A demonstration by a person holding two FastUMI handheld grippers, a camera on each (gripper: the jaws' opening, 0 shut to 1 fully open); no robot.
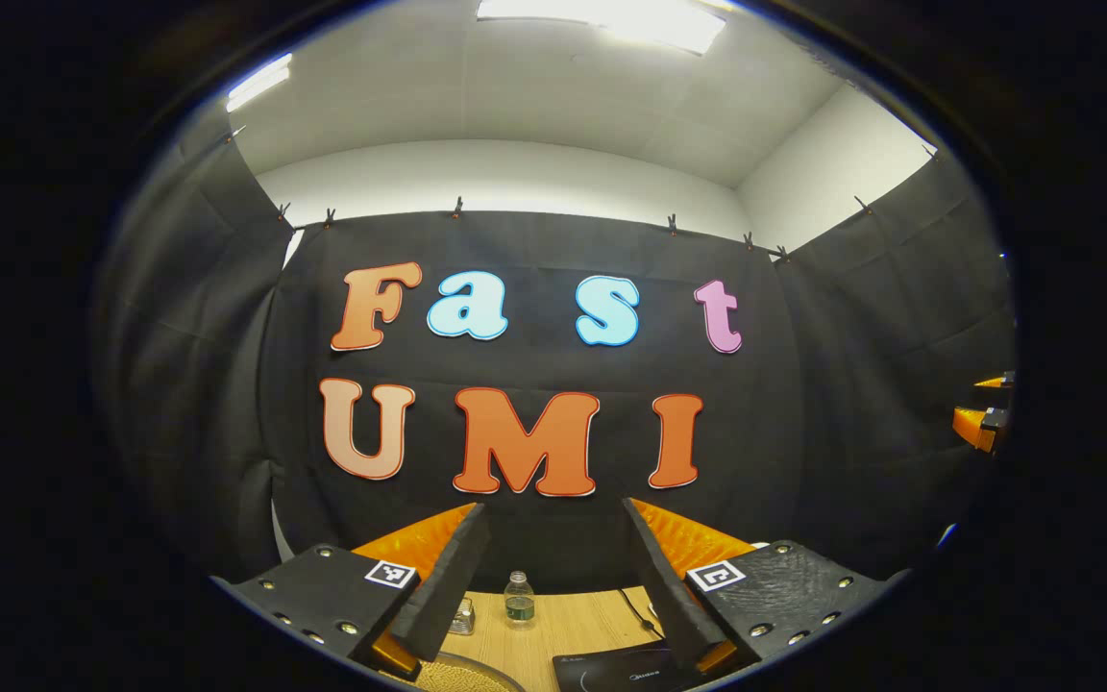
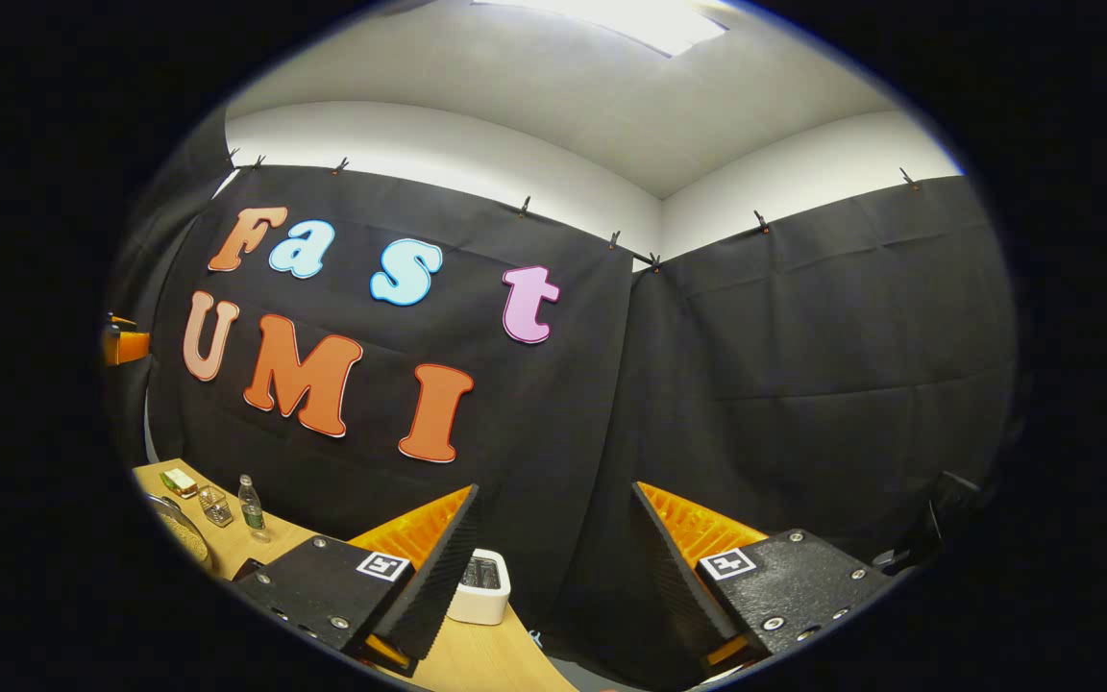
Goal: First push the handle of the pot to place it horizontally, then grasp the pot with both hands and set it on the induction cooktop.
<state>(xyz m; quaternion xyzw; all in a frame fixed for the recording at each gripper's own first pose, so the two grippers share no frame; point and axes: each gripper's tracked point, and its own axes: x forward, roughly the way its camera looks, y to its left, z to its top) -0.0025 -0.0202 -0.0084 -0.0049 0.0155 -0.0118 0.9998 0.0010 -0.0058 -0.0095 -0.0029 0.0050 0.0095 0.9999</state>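
Black induction cooktop [image 1: 626,666] below left hand-held gripper [image 1: 553,586] — both hand-held grippers wide apart, empty.

Wood-grain table [image 1: 573,625], glossy cooktop [image 1: 621,668], clear plastic bottle [image 1: 518,599]

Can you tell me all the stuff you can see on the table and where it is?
wooden table: one, light wood, along the foot of the black cloth wall
water bottle: one, clear with a dark label, upright near the back of the table
small glass: one, clear, just left of the bottle
induction cooktop: one, black, at the near edge in the left gripper view
round woven thing: one, tan with a metal rim, bottom edge, too cut off to name
small flat pack: one, green and white, at the table's far end
white box: one, white with a dark top, at the table's edge
left gripper: one, open, raised above the table
right gripper: one, open, raised, pointing at the wall
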